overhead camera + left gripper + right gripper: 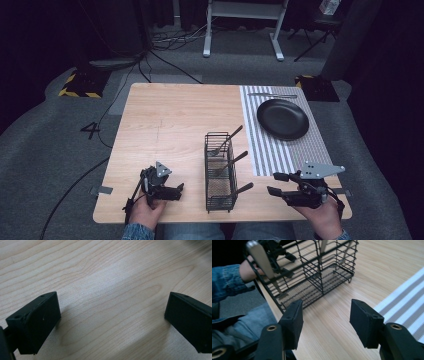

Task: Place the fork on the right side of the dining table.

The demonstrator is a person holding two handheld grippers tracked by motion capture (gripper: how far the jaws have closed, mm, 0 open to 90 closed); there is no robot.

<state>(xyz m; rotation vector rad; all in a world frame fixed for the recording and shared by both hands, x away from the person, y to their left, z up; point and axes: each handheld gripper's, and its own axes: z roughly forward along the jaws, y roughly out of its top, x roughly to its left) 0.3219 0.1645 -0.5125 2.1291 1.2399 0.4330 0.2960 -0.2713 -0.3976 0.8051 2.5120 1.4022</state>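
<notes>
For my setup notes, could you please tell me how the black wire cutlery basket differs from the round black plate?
The black wire cutlery basket stands tall and open-meshed on bare wood; the round black plate lies low and solid on the striped placemat. The basket holds three utensils; the plate is empty. Both are black.

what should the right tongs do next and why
Probably move the right tongs toward the nearest handle leaning out of the caddy and close on it. The tongs are open with nothing between them and face the caddy, that handle points their way, and the plate on the mat has one piece of cutlery beside it.
</notes>
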